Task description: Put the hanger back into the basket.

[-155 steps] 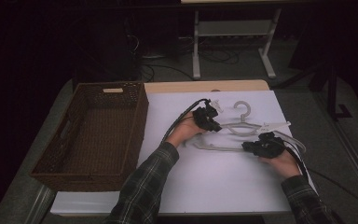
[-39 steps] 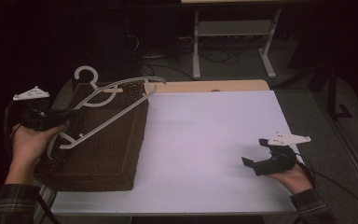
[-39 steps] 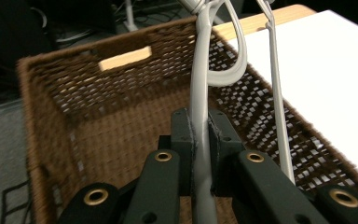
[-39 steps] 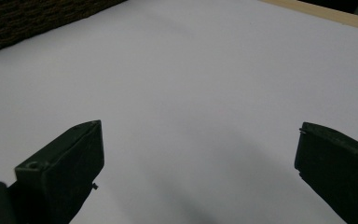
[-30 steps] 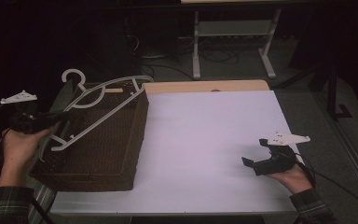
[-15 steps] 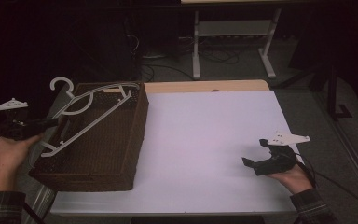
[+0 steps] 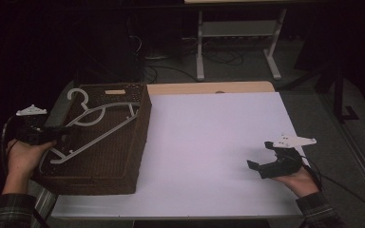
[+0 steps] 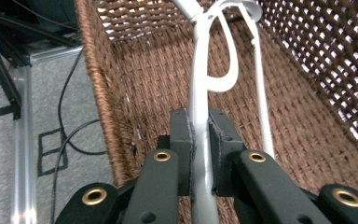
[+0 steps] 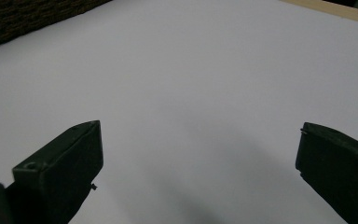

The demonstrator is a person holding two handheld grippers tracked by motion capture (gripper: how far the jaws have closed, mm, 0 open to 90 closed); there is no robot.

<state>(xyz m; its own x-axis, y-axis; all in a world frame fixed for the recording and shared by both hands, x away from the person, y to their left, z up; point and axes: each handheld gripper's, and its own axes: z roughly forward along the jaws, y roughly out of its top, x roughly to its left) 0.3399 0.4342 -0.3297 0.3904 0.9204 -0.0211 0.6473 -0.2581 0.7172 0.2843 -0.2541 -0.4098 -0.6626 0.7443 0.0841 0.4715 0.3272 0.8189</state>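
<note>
Across the counter (image 7: 209,142) a plain white sheet is spread, with a strip of bare wood left showing along the far edge. Beyond that edge a dark room is seen, where a pale metal frame stand (image 7: 237,42) is set on a grey floor among loose cables. At the counter's left edge a brown wicker basket (image 7: 119,156) is placed, reaching from near the far left corner almost to the near edge.

Over the basket's left rim the left claw (image 7: 59,134) is held by a hand (image 7: 23,156) that comes in from the near left corner, the forearm covered by a plaid sleeve. The jaws are pointed toward the basket's inside and are closed tight on a thin arm of a white hanger (image 8: 200,112). The hanger is seen lying aslant over the open basket, its hook (image 7: 78,97) turned toward the far left corner.

Near the right edge, well apart from the basket, the right claw (image 7: 261,159) is held low over the white sheet by the other hand (image 7: 299,180). Its jaws are spread wide, and nothing is held between them.
</note>
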